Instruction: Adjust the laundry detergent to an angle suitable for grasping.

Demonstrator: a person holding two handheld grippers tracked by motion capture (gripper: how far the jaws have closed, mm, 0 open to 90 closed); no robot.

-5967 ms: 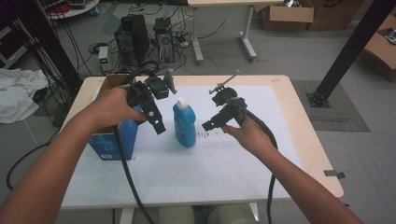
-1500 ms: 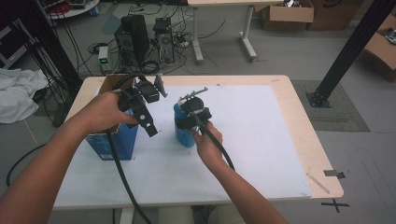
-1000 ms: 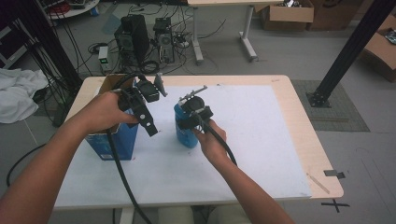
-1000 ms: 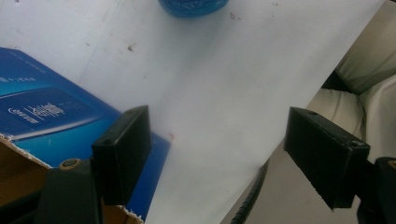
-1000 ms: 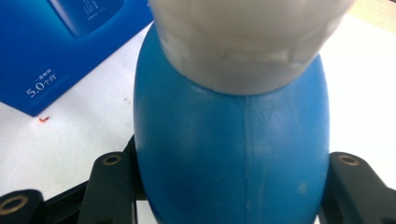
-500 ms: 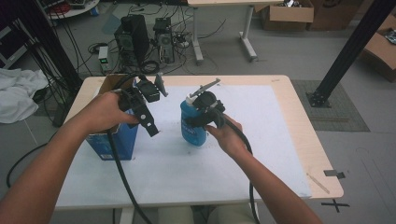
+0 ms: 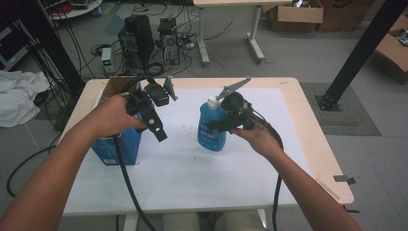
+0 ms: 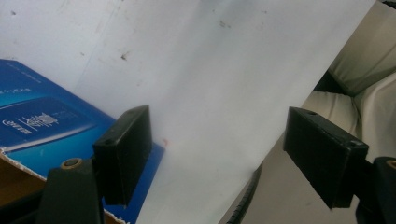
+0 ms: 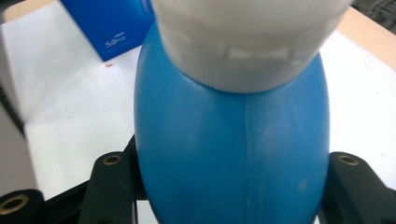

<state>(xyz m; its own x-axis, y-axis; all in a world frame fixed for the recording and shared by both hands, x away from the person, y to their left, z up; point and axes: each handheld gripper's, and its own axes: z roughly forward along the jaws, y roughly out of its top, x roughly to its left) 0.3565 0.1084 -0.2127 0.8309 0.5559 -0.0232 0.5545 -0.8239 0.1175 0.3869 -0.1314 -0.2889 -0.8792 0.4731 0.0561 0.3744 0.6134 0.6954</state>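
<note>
The right gripper is clamping the blue bottle around its body, upright over the white sheet — the person is best keeping it vertical. The left gripper is hanging wide open, empty, beside the blue box.

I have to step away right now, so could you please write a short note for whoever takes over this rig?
Right tool: shut on the blue bottle, gripping its body below the white cap; bottle upright over the white sheet.
Left tool: open, nothing between its pads, held over the sheet beside the blue box.
Done: bottle grasped.
Left: probably carrying it to the open box at the table's left and releasing it there; whether it is clear of the sheet cannot be told.
</note>
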